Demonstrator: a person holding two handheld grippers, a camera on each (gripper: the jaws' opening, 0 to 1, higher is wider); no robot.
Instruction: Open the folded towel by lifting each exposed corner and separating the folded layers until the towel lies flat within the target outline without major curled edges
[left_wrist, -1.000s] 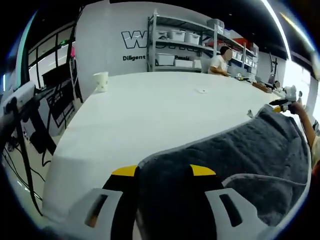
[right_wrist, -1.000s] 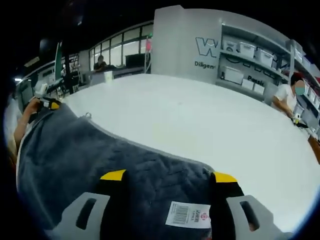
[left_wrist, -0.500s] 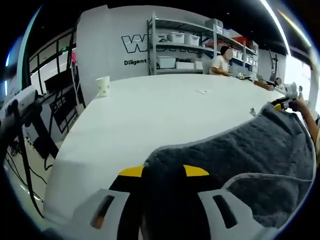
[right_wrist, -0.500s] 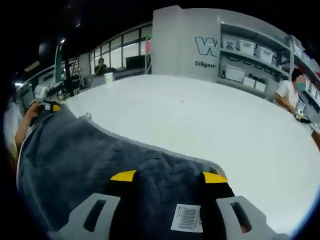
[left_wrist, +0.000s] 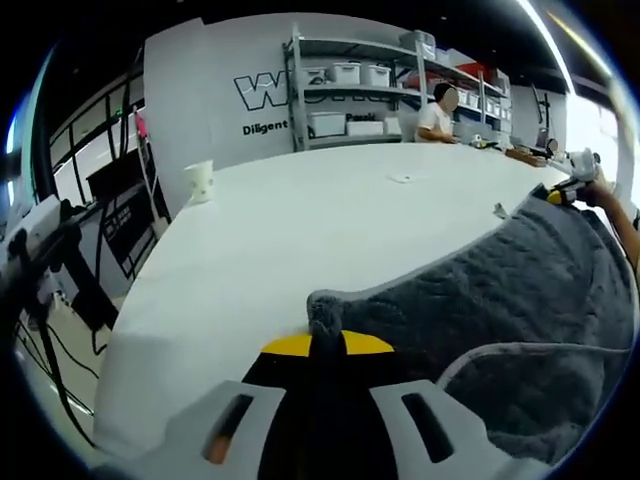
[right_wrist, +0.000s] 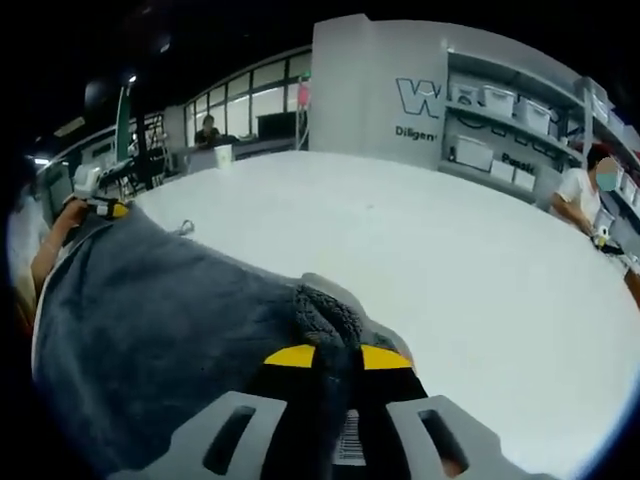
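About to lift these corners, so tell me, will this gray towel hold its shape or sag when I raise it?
Likely floppy: the gray towel bunches where the right gripper pinches it. Its plush pile suggests some weight, so the middle would probably sag. The left gripper also clamps a corner, so slipping seems unlikely.

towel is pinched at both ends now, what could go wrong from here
Both grippers are shut on the grey towel. The right gripper holds only a small bunched corner, so it may slip out when lifted. The left gripper sits near the edge of the white table, so slack cloth could slide off there or stay curled.
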